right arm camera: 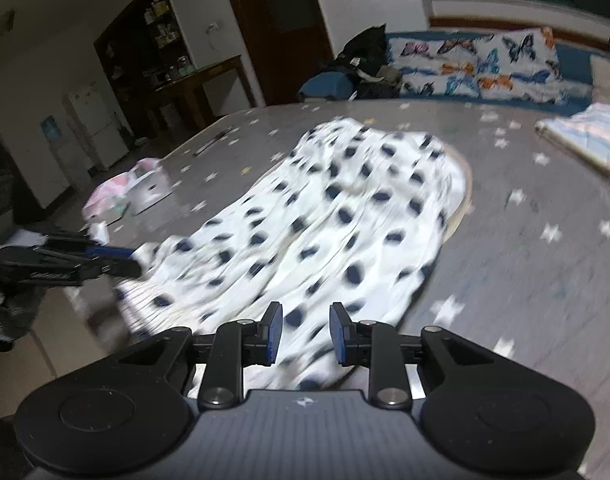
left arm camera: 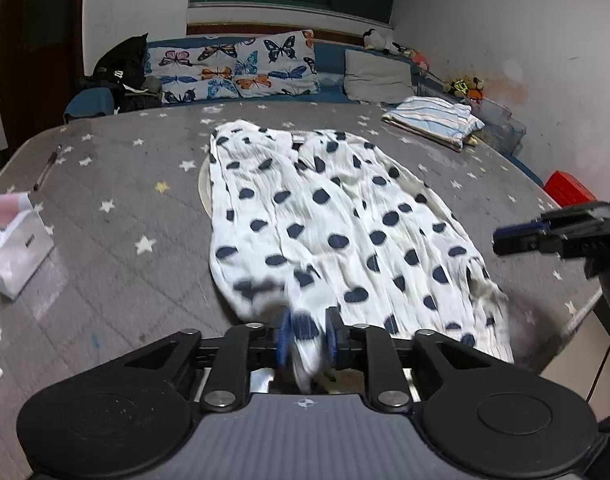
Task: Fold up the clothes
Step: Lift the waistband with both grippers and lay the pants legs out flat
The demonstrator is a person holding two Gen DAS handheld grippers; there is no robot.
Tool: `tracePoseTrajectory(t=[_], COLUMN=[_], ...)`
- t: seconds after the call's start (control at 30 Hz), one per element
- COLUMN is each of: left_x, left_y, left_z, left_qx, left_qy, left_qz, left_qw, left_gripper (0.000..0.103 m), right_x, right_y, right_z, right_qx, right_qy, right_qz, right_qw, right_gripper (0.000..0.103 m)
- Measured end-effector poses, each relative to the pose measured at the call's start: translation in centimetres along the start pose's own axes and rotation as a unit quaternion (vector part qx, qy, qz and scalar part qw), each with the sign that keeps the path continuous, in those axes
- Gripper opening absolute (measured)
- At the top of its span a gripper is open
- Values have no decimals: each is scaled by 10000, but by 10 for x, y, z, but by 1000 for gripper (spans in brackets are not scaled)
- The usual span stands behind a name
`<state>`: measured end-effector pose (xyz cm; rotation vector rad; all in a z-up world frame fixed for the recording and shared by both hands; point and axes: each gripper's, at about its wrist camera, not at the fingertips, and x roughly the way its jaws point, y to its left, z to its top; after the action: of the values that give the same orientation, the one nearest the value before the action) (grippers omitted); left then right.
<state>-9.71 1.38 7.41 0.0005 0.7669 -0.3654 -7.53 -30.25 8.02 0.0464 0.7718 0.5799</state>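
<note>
A white garment with dark blue dots (left arm camera: 325,216) lies spread on the grey star-patterned table (left arm camera: 125,184); it also shows in the right wrist view (right arm camera: 325,220). My left gripper (left arm camera: 307,334) is shut on the garment's near edge, with cloth bunched between its blue pads. My right gripper (right arm camera: 305,330) is open just above the garment's other near edge, with dotted cloth showing in the gap between its fingers. Each gripper shows in the other's view: the right one (left arm camera: 545,236) at the garment's right side, the left one (right arm camera: 85,260) at its left corner.
A folded striped garment (left arm camera: 433,120) lies at the table's far right. A white box with a pink bag (left arm camera: 13,240) and a pen (left arm camera: 47,168) lie at the left. Behind the table are butterfly cushions (left arm camera: 233,66), a grey pillow (left arm camera: 379,76) and a red box (left arm camera: 569,188).
</note>
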Motion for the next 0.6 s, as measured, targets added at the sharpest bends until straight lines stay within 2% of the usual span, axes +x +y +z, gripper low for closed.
tracePoseTrajectory(t=[0.13, 0.27, 0.6], left_x=[-5, 2, 57], left_y=[4, 11, 14], left_z=[2, 6, 36], left_qx=[34, -130, -185], left_qy=[-64, -91, -22], left_qz=[-127, -45, -166], left_qw=[9999, 9999, 9997], left_gripper=[30, 30, 30], right_x=[13, 36, 116], right_y=[-18, -41, -90], right_z=[30, 64, 140], right_qx=[-47, -114, -232], right_qy=[-177, -276, -196], right_qz=[-233, -443, -767], right_qw=[9996, 9986, 9966], right_gripper=[26, 27, 39])
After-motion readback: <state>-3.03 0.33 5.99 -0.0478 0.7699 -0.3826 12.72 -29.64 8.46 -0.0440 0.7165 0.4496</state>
